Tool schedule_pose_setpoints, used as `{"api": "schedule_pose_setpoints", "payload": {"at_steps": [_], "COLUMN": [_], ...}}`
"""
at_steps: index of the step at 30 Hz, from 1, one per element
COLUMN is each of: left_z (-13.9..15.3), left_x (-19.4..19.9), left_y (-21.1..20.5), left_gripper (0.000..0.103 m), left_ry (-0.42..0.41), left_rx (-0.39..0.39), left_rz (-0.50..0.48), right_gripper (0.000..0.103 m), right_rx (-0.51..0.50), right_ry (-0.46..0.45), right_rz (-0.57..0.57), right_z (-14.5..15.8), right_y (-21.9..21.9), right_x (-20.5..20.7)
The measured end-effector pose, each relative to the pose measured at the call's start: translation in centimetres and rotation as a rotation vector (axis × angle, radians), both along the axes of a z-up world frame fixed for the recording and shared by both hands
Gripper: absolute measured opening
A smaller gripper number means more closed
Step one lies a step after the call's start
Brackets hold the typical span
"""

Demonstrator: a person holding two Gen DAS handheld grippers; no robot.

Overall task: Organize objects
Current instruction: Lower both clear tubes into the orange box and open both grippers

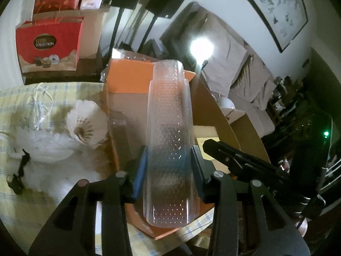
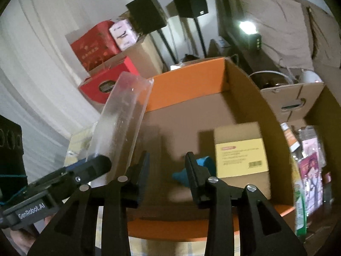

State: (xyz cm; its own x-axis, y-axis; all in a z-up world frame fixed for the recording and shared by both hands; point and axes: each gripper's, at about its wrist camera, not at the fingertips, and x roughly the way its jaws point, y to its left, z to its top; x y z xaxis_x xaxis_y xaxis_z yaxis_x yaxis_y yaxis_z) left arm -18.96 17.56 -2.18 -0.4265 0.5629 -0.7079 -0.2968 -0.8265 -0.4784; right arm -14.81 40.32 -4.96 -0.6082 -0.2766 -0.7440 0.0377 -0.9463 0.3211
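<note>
In the left wrist view my left gripper [image 1: 169, 166] is shut on a long clear plastic piece [image 1: 170, 117] with a dotted texture, its blue pads pressing on both sides. The piece points up and away over an orange-rimmed cardboard box [image 1: 127, 79]. In the right wrist view the same piece [image 2: 121, 117] stands tilted at the box's left edge, in the left gripper [image 2: 96, 164]. My right gripper [image 2: 168, 166] hangs open over the box [image 2: 187, 81] with nothing between its fingers. On the box floor lie a teal object [image 2: 204, 162] and a small yellow-labelled carton [image 2: 240, 153].
A white fluffy feathered item [image 1: 85, 123] lies on the yellow checked cloth [image 1: 21, 106] left of the box. Red gift bags [image 1: 46, 42], two black speakers on stands [image 2: 189, 0] and a second cardboard box [image 2: 294, 98] stand behind. Coloured packets [image 2: 309, 170] crowd the right side.
</note>
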Motion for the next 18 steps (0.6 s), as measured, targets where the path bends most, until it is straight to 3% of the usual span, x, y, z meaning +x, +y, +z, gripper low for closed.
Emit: {"api": "schedule_pose_setpoints", "payload": {"at_steps": [7, 18], "left_z": [-1.0, 0.6], "left_x": [-0.1, 1.1], "left_y": [0.9, -0.8], "left_gripper": [0.045, 0.050], "left_ry": [-0.029, 0.028], "left_rx": [-0.011, -0.045], "left_rz": [-0.001, 0.003], "right_gripper": [0.037, 0.038], "right_rx": [0.028, 0.042], "right_ry": [-0.013, -0.007], "right_rz": [-0.030, -0.007], "right_z": [-0.6, -0.8], "right_y": [1.2, 0.7], "right_x": [0.5, 0.9]}}
